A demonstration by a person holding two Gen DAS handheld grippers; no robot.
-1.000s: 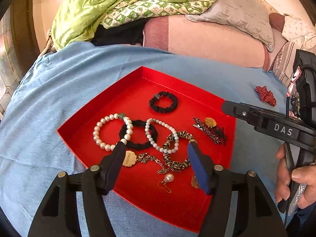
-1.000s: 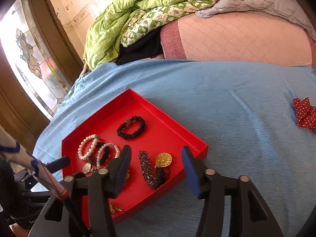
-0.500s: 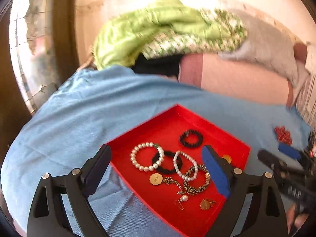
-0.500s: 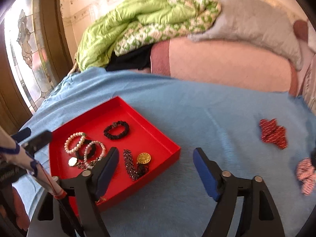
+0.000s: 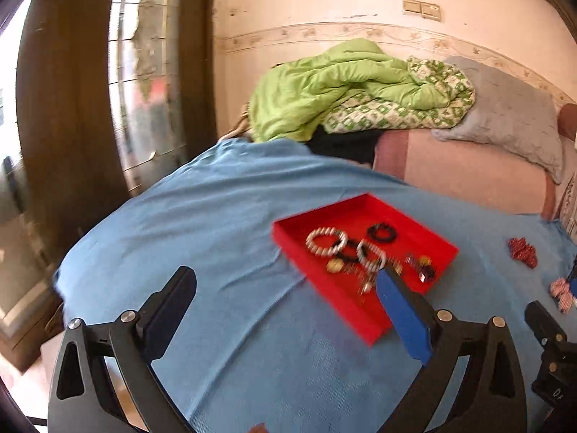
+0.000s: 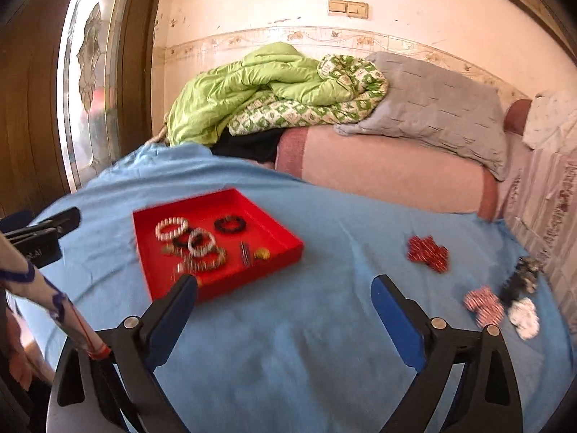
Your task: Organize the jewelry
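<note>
Your left gripper [image 5: 288, 310] hangs with its jaws spread wide and holds nothing; in the left wrist view it sits low in the frame over the blue sheet [image 5: 216, 216]. Your right gripper [image 6: 285, 314] is just as wide and empty, low in its own frame. The red tray [image 6: 281, 249] rests on the sheet, left of center in the right wrist view and right of center in the left wrist view. Inside it lie 2 pearl bracelets [image 6: 172, 228], a black beaded bracelet [image 6: 230, 224], a gold pendant [image 6: 262, 253] and a blurred tangle of chains. At center right of the right wrist view a red bow [image 6: 428, 253] lies on the sheet, well apart from the tray, with a striped bow [image 6: 483, 306] and a white scrunchie [image 6: 524, 316] lower right.
</note>
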